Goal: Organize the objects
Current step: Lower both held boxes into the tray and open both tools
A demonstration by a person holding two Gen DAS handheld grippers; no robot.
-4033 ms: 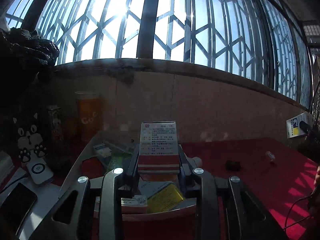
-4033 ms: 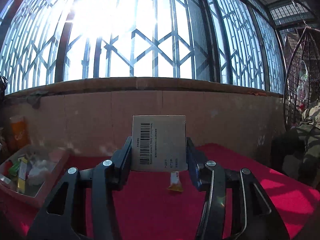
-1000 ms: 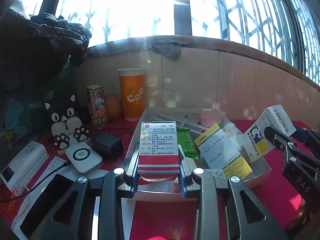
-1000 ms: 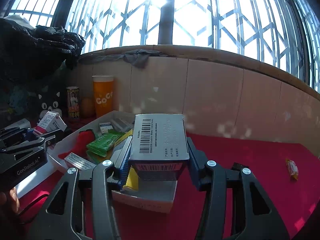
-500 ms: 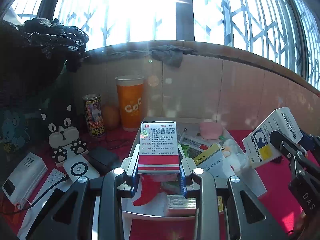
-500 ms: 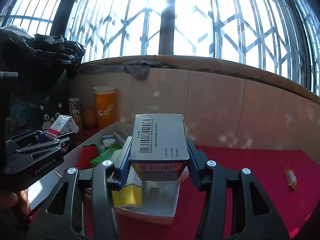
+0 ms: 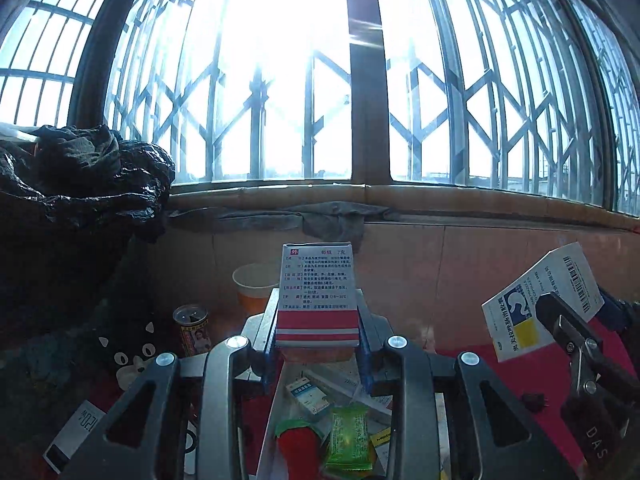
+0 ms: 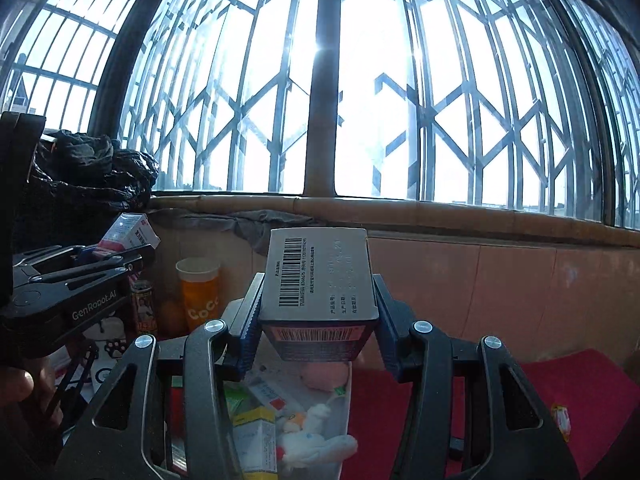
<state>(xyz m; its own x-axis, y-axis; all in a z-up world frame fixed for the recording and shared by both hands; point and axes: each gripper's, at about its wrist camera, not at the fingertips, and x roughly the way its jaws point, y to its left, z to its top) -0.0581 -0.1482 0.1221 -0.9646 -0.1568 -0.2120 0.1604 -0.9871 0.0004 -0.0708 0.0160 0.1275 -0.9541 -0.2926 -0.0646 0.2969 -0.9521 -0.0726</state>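
My left gripper (image 7: 318,312) is shut on a red-and-white medicine box (image 7: 317,296), held upright above the near end of the clear tray (image 7: 267,436). My right gripper (image 8: 318,300) is shut on a grey box with a barcode (image 8: 318,280), held above the same tray (image 8: 346,420). That box also shows in the left wrist view (image 7: 544,300) at the right, white, blue and yellow. The left gripper and its box (image 8: 128,234) show at the left of the right wrist view. The tray holds several packets, small boxes and a white soft toy (image 8: 316,444).
An orange cup (image 8: 199,296), a drink can (image 7: 192,330) and a black cat figure (image 7: 132,354) stand left of the tray by the wall. A black bag heap (image 7: 76,184) fills the far left. A small wrapped sweet (image 8: 560,420) lies on the red cloth at the right.
Both grippers have risen and tilted up with their boxes, so the tray has slid low in both views and the window fills more of each view.
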